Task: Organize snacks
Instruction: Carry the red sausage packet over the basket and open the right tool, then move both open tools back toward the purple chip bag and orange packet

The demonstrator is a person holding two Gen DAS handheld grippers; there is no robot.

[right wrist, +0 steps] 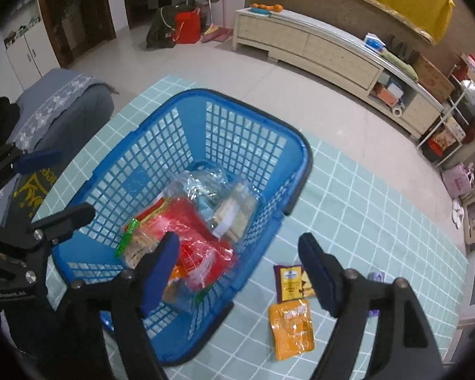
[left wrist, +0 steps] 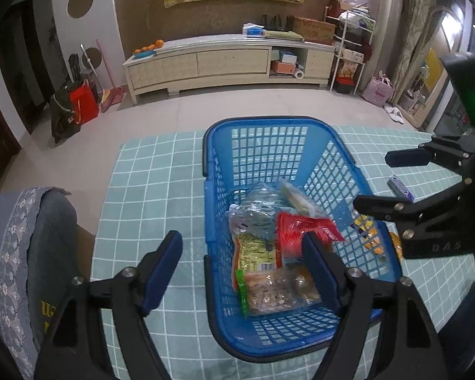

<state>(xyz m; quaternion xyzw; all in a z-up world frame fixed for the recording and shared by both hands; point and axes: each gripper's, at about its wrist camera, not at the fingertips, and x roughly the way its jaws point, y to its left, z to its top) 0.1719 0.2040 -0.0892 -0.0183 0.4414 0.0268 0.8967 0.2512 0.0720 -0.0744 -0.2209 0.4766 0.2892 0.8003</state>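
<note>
Blue plastic lattice basket (left wrist: pixel 266 145) on the bench, on a pale green checked cloth (left wrist: pixel 148 171). Inside, heaped toward the near end: a crumpled clear plastic bag (left wrist: pixel 259 202), a red foil snack packet (left wrist: pixel 300 231), a yellow-green labelled snack packet (left wrist: pixel 259 250) and a clear pack of brown biscuits with a green edge (left wrist: pixel 278 291). Beside the basket, on the cloth: a flat orange pouch (right wrist: pixel 291 329), touching a dark purple and yellow packet (right wrist: pixel 293 281) just beyond it, and a small purple wrapped item (right wrist: pixel 376 277) near them, partly hidden behind a finger.

Left claw (left wrist: pixel 242 253) spread wide, holding nothing, hovering over the basket's near left rim, one finger above the cloth, the other above the biscuits. Right claw (right wrist: pixel 237 266) also spread wide and holding nothing, straddling the basket's right wall, one finger over the red packet, the other over the purple and yellow packet.

Grey-blue embroidered fabric-covered seat (left wrist: pixel 25 247) at the bench's left edge.
</note>
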